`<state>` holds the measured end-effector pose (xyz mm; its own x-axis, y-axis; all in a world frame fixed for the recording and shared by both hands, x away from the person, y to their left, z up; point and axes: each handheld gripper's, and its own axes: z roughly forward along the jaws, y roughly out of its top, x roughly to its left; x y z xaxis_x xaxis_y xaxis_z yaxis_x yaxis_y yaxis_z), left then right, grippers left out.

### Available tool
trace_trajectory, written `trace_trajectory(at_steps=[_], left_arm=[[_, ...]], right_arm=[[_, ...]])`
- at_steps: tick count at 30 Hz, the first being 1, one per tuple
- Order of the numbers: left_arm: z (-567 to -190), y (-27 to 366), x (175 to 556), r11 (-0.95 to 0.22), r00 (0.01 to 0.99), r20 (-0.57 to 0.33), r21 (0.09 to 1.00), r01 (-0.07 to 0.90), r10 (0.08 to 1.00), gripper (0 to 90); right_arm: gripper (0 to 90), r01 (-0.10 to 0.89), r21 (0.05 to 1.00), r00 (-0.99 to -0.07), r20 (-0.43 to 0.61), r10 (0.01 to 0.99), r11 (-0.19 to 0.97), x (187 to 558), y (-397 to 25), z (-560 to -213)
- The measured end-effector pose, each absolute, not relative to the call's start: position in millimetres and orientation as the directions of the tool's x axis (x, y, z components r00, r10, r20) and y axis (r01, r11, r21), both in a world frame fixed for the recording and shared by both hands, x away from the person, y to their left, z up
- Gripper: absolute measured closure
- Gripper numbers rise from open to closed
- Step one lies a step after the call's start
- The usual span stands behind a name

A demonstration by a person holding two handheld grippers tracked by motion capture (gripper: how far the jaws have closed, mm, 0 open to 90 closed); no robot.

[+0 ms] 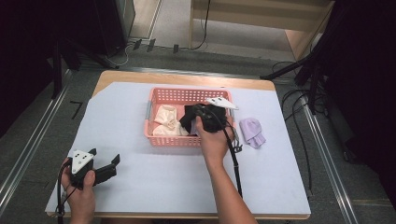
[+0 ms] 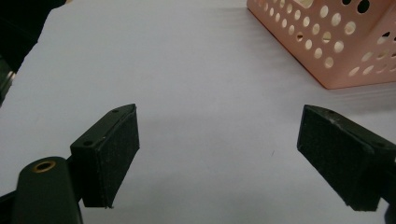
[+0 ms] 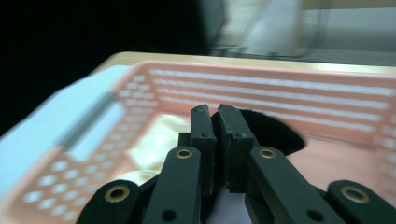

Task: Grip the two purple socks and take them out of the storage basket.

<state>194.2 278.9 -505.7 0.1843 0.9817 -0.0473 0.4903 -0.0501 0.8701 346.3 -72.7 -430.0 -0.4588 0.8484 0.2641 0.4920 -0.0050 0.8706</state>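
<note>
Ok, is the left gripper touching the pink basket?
Apart. In the left gripper view, the left gripper hangs open over bare white table cover, and a wide stretch of cover lies between its jaws and the pink basket.

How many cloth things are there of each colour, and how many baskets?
Cream cloths, in the basket: 1, maybe more bunched together
Black cloths, in the basket at the right gripper: 1
Purple cloths, on the table: 1
Pink baskets: 1
Total: 4
</note>
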Motion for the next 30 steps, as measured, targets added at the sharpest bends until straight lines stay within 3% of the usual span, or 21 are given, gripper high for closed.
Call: trace_trajectory(at_steps=[3,6,12,17,21,25,30], left_arm=[[-506,279,194,-0.046,0.185,-0.052,0.872,0.488,0.981,13.7],[-506,280,194,-0.042,0.184,-0.055,0.872,0.488,0.981,13.7],[-506,279,194,-0.044,0.185,-0.054,0.872,0.488,0.981,13.7],[-506,279,194,-0.046,0.184,-0.051,0.871,0.489,0.982,13.7],[-506,279,194,-0.048,0.183,-0.049,0.870,0.491,0.982,13.7],[-506,279,194,-0.045,0.183,-0.052,0.871,0.489,0.982,13.7],[-506,279,194,-0.045,0.185,-0.053,0.870,0.491,0.981,13.7]], right_arm=[[69.4,0.550,0.835,-0.541,0.343,0.768,0.015,355,-59,-434],[56.7,0.545,0.838,-0.489,0.303,0.818,0.016,357,-62,-435],[58.8,0.617,0.787,-0.336,0.287,0.897,-0.021,360,-86,-445],[60.2,0.694,0.720,-0.277,0.245,0.929,0.017,364,-92,-458],[61.6,0.732,0.681,-0.271,0.245,0.931,0.034,366,-90,-462],[56.1,0.794,0.608,-0.265,0.310,0.913,0.024,373,-90,-473],[67.7,0.834,0.551,-0.241,0.382,0.892,-0.010,378,-92,-480]])
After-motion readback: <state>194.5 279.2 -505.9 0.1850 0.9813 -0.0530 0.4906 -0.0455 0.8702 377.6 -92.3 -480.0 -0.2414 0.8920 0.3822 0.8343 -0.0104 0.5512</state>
